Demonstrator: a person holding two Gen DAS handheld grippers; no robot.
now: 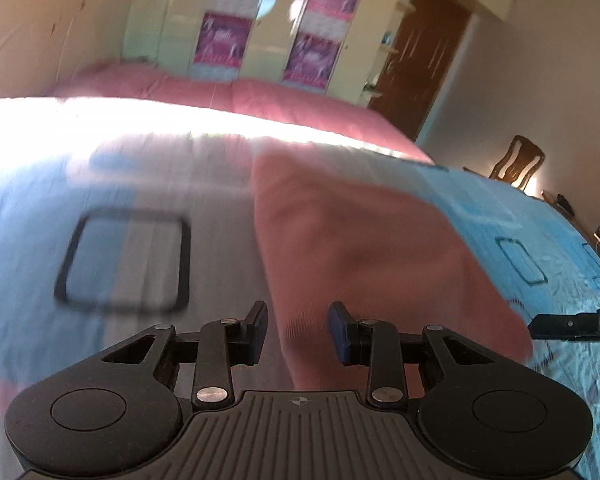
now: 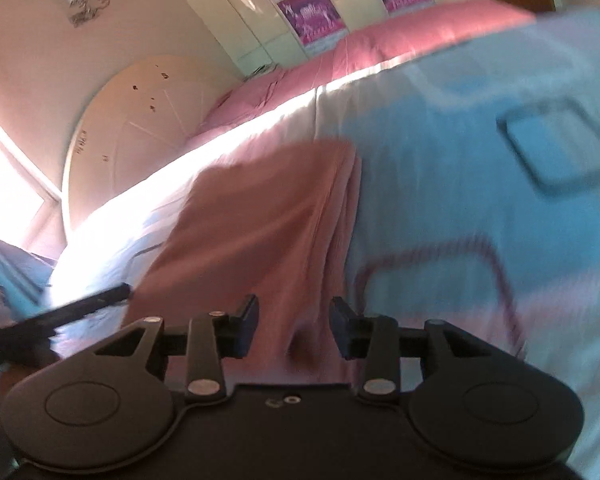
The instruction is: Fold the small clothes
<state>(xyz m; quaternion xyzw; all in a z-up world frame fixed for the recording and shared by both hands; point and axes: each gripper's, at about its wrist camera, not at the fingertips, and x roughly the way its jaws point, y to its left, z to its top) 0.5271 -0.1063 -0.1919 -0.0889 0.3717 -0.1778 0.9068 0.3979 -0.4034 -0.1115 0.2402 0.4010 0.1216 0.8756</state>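
So the pink garment (image 1: 364, 248) is lying spread on the bed's blue sheet (image 1: 148, 184), flat enough that we can get at its near edge. Both tongs are spread apart with nothing gripped: left tongs (image 1: 298, 330) over the near hem, right tongs (image 2: 294, 330) likewise, probably lining up to pinch. Frames are blurry, so contact is unclear.
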